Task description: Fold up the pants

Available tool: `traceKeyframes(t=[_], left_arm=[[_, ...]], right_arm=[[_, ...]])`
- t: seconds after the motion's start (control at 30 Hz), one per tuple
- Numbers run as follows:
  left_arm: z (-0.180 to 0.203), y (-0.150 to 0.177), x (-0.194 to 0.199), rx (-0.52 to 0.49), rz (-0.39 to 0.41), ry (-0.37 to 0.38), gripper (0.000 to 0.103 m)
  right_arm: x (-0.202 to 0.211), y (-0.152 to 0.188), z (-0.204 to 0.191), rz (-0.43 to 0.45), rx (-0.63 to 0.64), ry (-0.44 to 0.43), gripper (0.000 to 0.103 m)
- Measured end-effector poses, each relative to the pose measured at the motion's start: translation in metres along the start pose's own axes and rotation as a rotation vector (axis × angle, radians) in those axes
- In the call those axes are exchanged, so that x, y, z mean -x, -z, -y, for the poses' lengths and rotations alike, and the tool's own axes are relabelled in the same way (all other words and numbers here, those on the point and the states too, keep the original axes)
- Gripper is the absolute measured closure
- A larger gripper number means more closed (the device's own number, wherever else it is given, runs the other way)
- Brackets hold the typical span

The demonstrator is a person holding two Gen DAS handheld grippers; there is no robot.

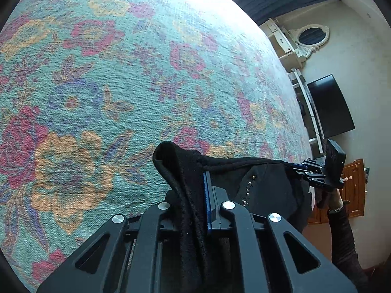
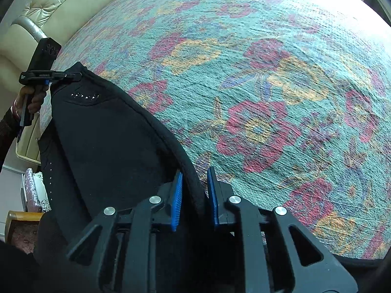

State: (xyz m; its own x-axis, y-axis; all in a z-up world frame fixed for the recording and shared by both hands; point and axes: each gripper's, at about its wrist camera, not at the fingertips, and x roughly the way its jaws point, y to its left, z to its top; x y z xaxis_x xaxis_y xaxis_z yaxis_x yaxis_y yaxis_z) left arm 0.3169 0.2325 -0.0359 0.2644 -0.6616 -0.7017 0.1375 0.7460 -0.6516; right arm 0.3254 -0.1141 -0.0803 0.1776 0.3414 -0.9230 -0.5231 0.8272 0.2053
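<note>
Legible text: none. Small white lettering on the left gripper [image 2: 73, 75] body, seen from the right wrist, too small to read.

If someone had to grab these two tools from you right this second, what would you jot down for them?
Left hand-held gripper: shut on the waistband of the black pants, at one end.
Right hand-held gripper: the waistband's other end runs between its blue pads, which look nearly closed on it; check the grip before pulling.
The pants hang between the two grippers, waistband stretched, over the flowered bed cover. The legs are out of view.
Done: the waistband is picked up at both ends.
Left: lay the pants flat on the cover, then make every fold. None shows yet.
</note>
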Motion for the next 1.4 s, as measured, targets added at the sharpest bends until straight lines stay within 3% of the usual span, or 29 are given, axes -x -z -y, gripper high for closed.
traceKeyframes(t=[0.27, 0.4, 0.57, 0.67, 0.73, 0.87, 0.93, 0.97, 1.0, 1.13, 1.3, 1.4], left_arm=[[0.025, 0.029, 0.05, -0.115, 0.161, 0.195, 0.093], [0.031, 0.06, 0.06, -0.135, 0.172, 0.221, 0.093], [0.025, 0.105, 0.077, -0.112, 0.213, 0.261, 0.093], [0.012, 0.132, 0.083, -0.076, 0.209, 0.248, 0.09], [0.001, 0.15, 0.083, -0.036, 0.183, 0.232, 0.077], [-0.015, 0.184, 0.085, 0.031, 0.156, 0.179, 0.073], [-0.024, 0.198, 0.089, 0.103, 0.174, 0.175, 0.054], [-0.031, 0.207, 0.092, 0.151, 0.189, 0.189, 0.051], [-0.036, 0.214, 0.095, 0.194, 0.202, 0.199, 0.051], [-0.032, 0.233, 0.101, 0.294, 0.244, 0.21, 0.05], [-0.01, 0.232, 0.082, 0.368, 0.231, 0.19, 0.05], [-0.003, 0.225, 0.069, 0.416, 0.226, 0.123, 0.05]], right_arm=[[0.062, 0.04, -0.055, 0.223, 0.073, 0.131, 0.089], [0.078, 0.086, -0.09, 0.286, 0.107, 0.181, 0.089], [0.067, 0.144, -0.118, 0.308, 0.123, 0.228, 0.089], [0.051, 0.171, -0.129, 0.285, 0.133, 0.25, 0.087], [0.04, 0.185, -0.131, 0.256, 0.11, 0.238, 0.086], [0.027, 0.202, -0.137, 0.233, 0.088, 0.244, 0.085], [0.023, 0.206, -0.141, 0.217, 0.104, 0.27, 0.083], [0.021, 0.207, -0.143, 0.208, 0.111, 0.283, 0.08], [0.02, 0.208, -0.143, 0.202, 0.108, 0.283, 0.077], [0.015, 0.21, -0.151, 0.206, 0.1, 0.279, 0.046], [0.011, 0.21, -0.158, 0.203, 0.109, 0.307, 0.043], [0.011, 0.212, -0.154, 0.211, 0.088, 0.303, 0.038]])
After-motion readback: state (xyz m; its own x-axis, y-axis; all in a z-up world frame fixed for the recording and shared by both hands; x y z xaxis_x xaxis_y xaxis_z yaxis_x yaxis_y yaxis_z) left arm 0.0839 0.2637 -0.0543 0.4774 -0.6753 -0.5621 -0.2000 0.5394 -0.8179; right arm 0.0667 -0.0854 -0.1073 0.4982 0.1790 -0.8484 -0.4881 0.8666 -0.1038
